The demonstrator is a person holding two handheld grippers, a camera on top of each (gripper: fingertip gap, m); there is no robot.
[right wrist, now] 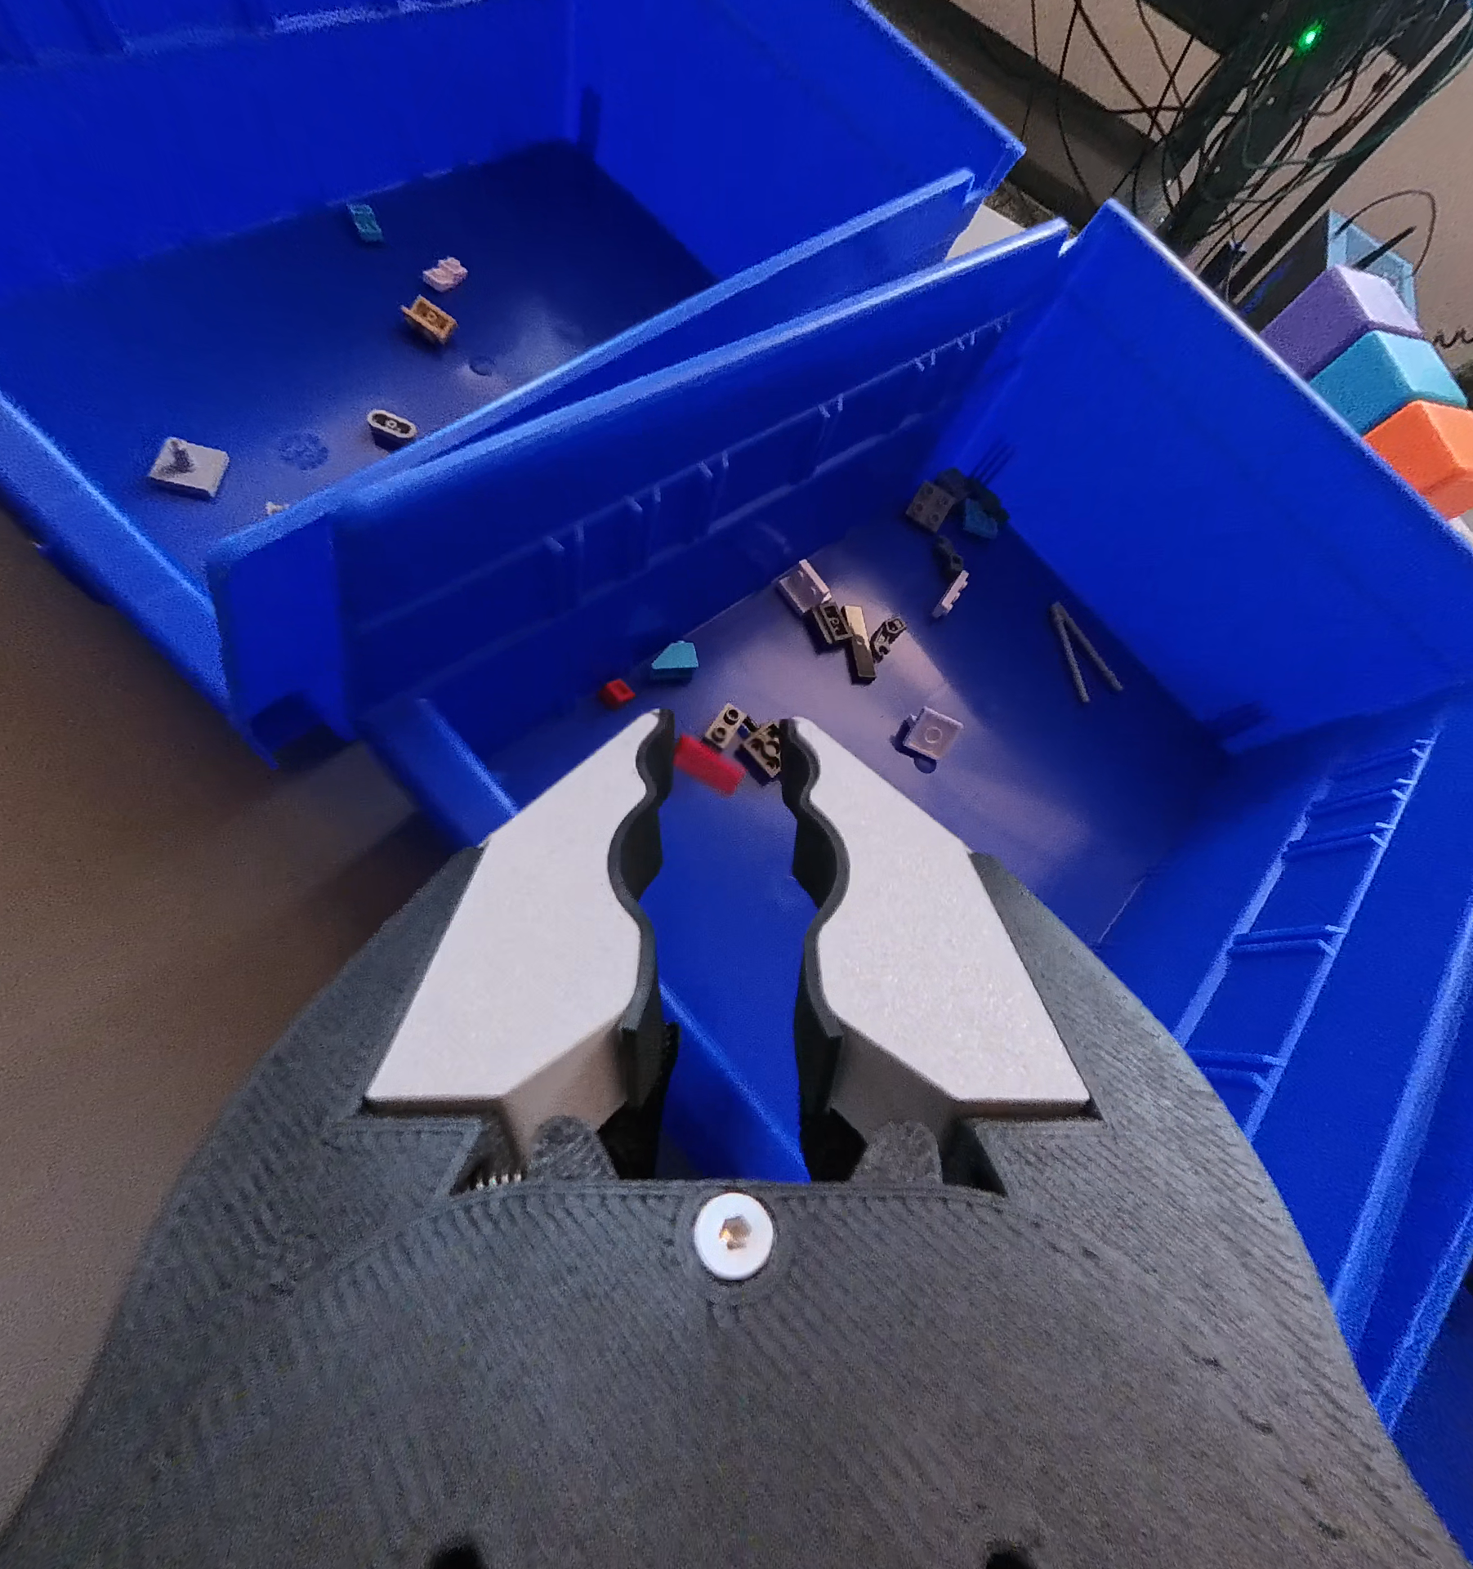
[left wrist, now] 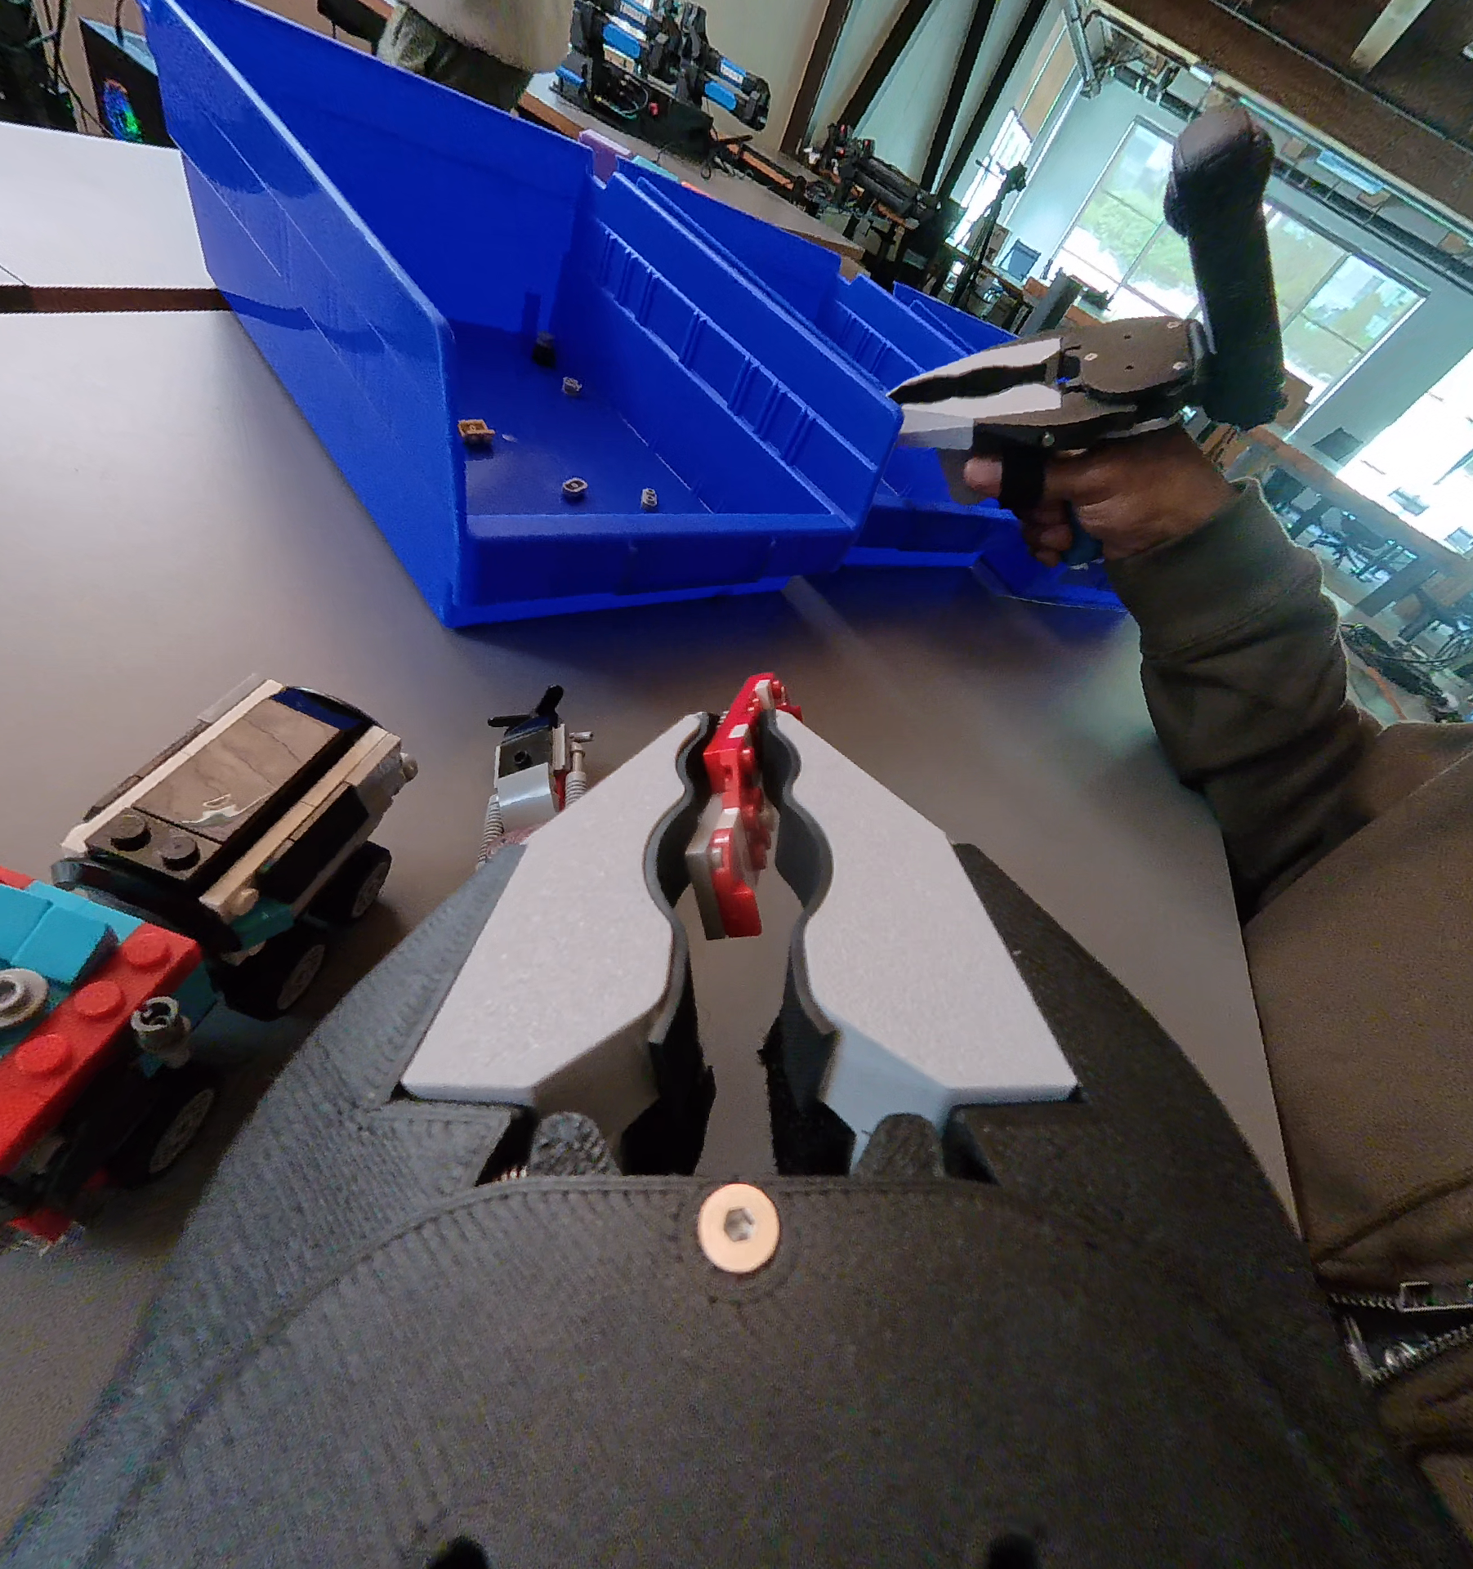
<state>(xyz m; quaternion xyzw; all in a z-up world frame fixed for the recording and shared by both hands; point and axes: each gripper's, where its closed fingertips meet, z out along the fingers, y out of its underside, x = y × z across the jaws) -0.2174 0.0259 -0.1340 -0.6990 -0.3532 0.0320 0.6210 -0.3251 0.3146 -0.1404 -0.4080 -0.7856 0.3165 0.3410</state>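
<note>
Left gripper (left wrist: 737, 739) jaws clenched on a red brick assembly (left wrist: 737, 815), long axis along the jaws, above the counter (left wrist: 928, 722); right gripper (right wrist: 726, 734) jaws released over a blue bin (right wrist: 1225, 475), red brick (right wrist: 705, 764) between the tips, untouched.
</note>
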